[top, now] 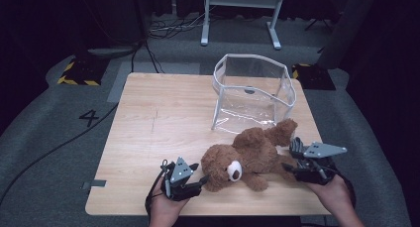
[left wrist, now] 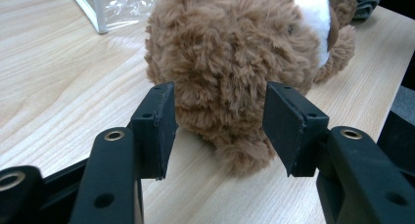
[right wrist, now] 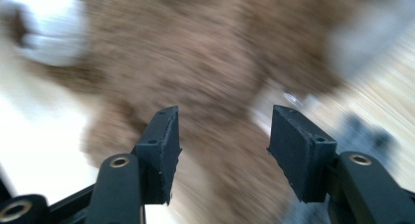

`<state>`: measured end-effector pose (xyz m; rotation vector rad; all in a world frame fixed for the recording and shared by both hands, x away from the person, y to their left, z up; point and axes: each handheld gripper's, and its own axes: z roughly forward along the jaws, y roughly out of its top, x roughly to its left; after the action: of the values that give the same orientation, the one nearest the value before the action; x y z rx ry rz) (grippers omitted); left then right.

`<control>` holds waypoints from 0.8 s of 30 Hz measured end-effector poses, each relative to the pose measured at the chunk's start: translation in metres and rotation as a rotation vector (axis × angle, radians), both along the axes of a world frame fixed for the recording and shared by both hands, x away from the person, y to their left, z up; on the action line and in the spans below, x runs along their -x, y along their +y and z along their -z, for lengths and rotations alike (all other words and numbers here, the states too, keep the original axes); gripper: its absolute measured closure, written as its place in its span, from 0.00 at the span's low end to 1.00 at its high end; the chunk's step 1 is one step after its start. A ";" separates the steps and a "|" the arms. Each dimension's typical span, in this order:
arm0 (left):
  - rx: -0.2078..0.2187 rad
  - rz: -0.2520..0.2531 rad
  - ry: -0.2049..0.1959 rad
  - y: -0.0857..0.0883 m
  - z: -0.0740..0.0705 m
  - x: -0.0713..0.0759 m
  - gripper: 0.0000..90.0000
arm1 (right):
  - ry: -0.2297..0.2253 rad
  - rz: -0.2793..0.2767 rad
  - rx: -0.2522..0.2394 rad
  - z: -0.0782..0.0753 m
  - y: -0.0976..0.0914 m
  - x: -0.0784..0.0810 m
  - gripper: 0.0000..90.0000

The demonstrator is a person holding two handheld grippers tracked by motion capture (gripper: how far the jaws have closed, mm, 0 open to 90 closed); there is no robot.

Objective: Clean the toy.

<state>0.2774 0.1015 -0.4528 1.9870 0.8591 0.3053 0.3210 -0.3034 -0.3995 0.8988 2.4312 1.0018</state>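
A: From the high view, the bear (top: 245, 157) lies on its side on the table (top: 148, 133), between the two grippers. The left gripper (top: 200, 180) sits just off the bear's head, its tips close to the fur, though whether they touch is hard to judge at this size. The hand (top: 166, 207) behind it is cut off by the bottom edge.

B: And the right gripper (top: 289, 157)?

A: It is at the bear's other end, by the legs. Its grey plate covers much of the body, so the tips are partly hidden. Beyond the bear, away from both grippers, stands a clear bag (top: 252, 93), open at the top.

B: What does the left gripper view add?

A: The left gripper (left wrist: 218, 128) is released: both pads stand apart with daylight between each of them and the fur. A tuft of the bear (left wrist: 230, 53) dips into the gap without being pinched. The white muzzle is up and to the right of the jaws; the bag's corner (left wrist: 105, 9) is cut off at the top left. A grey thing at the top right corner is too cropped to name.

B: And the right gripper view?

A: Heavily blurred. The right gripper (right wrist: 222, 150) is likewise released, jaws wide. The bear (right wrist: 195, 53) is a brown smear ahead of them, with a pale patch up left that is probably the muzzle. Whether fur reaches between the pads cannot be told.
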 end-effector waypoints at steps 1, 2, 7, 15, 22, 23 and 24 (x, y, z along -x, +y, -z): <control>-0.006 0.004 -0.002 0.001 0.000 -0.001 0.52 | -0.005 -0.027 0.001 -0.001 0.007 0.001 0.50; 0.001 0.002 0.002 0.001 0.000 0.000 0.52 | -0.015 -0.063 0.009 -0.002 0.018 0.003 0.50; 0.013 0.001 0.012 0.003 0.001 -0.001 0.52 | -0.025 -0.179 0.030 0.000 0.059 -0.001 0.51; 0.023 -0.007 0.021 0.008 0.002 -0.001 0.52 | -0.025 -0.185 0.143 0.019 0.095 -0.026 0.44; 0.028 -0.014 0.023 0.008 0.002 0.001 0.52 | -0.071 -0.213 0.282 0.026 0.115 -0.038 0.44; 0.027 -0.017 0.023 0.010 0.002 0.001 0.52 | -0.079 -0.210 0.301 0.027 0.118 -0.040 0.47; 0.029 -0.019 0.026 0.010 0.002 0.001 0.52 | -0.087 -0.200 0.315 0.027 0.120 -0.041 0.50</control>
<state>0.2761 0.1115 -0.4547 1.9603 0.8947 0.2768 0.3615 -0.1835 -0.4267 0.5041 2.5439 0.6752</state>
